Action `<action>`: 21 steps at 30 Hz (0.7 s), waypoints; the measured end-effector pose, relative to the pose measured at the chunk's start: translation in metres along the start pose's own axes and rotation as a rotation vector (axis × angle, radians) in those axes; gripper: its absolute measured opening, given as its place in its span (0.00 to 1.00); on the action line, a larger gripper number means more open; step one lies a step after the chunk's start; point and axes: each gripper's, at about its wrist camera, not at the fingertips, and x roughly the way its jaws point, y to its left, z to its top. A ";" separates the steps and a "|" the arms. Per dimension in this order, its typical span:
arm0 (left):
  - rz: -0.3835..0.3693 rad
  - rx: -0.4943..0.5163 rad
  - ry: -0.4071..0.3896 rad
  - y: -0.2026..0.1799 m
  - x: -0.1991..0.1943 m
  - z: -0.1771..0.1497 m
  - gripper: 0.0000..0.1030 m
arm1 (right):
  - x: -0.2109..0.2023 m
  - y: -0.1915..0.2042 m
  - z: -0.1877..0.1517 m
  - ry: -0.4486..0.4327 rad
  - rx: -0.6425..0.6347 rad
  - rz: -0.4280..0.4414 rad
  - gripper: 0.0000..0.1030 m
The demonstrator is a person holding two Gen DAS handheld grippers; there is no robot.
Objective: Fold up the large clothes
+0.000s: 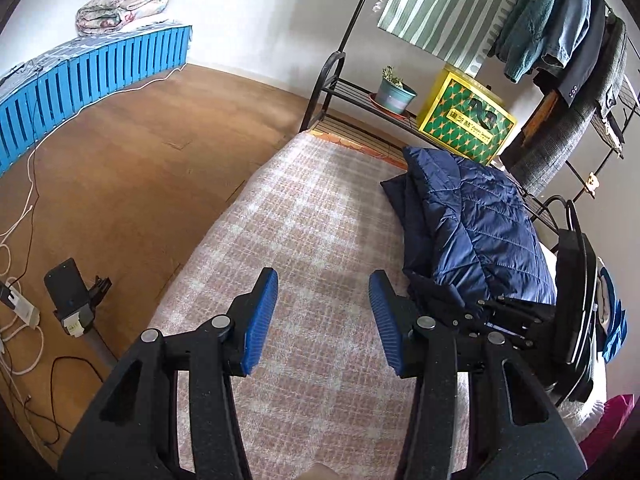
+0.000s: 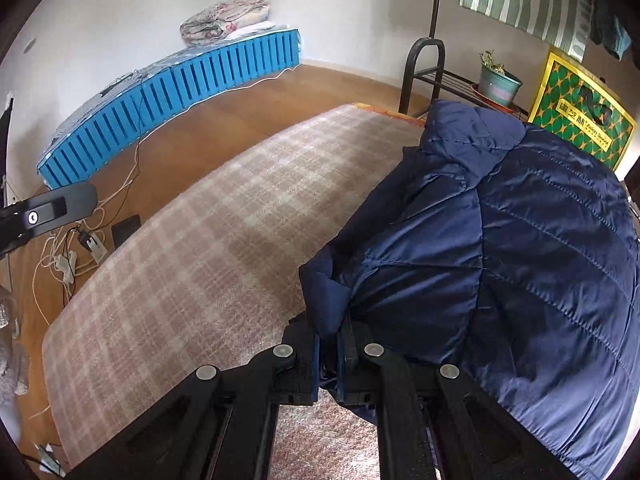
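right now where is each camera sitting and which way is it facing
Left wrist: rides the left gripper, looking along open jaws over the plaid blanket toward the clothes rack; the right gripper shows at right.
Right wrist: rides the right gripper, jaws shut on the navy jacket, facing the blue slatted frame.
Shared: blanket, jacket, frame, plant pot, yellow-green bag.

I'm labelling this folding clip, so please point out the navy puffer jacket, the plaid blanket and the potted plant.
navy puffer jacket (image 2: 520,248): right wrist view, quilted back panel.
plaid blanket (image 1: 320,216): left wrist view, bare middle stretch.
potted plant (image 1: 394,94): left wrist view, pot wall.
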 end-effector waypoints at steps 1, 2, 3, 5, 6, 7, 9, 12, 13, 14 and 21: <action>-0.007 -0.005 0.004 -0.002 0.003 0.003 0.47 | -0.002 -0.002 0.001 -0.002 0.005 0.020 0.05; -0.015 -0.010 0.008 -0.004 0.006 0.007 0.47 | -0.005 -0.004 0.001 -0.002 0.012 0.042 0.10; -0.029 -0.014 0.012 -0.007 0.009 0.010 0.47 | -0.010 -0.005 0.001 -0.002 0.019 0.059 0.14; -0.054 -0.016 0.025 -0.017 0.014 0.016 0.47 | -0.027 -0.005 0.000 -0.021 0.027 0.131 0.32; -0.067 -0.011 0.032 -0.024 0.018 0.019 0.47 | -0.037 -0.006 -0.002 -0.038 0.023 0.148 0.36; -0.082 -0.002 0.040 -0.032 0.022 0.022 0.47 | -0.047 -0.006 -0.004 -0.051 0.018 0.154 0.38; -0.110 0.030 0.060 -0.051 0.033 0.028 0.47 | -0.068 -0.013 -0.011 -0.077 0.022 0.175 0.46; -0.138 0.102 0.098 -0.085 0.053 0.035 0.47 | -0.095 -0.041 -0.029 -0.110 0.076 0.142 0.58; -0.144 0.111 0.109 -0.094 0.060 0.037 0.47 | -0.102 -0.055 -0.034 -0.120 0.110 0.132 0.59; -0.163 0.115 0.125 -0.103 0.068 0.039 0.47 | -0.108 -0.070 -0.039 -0.123 0.150 0.127 0.59; -0.136 0.138 0.241 -0.133 0.130 0.038 0.47 | -0.129 -0.170 -0.068 -0.135 0.415 0.001 0.59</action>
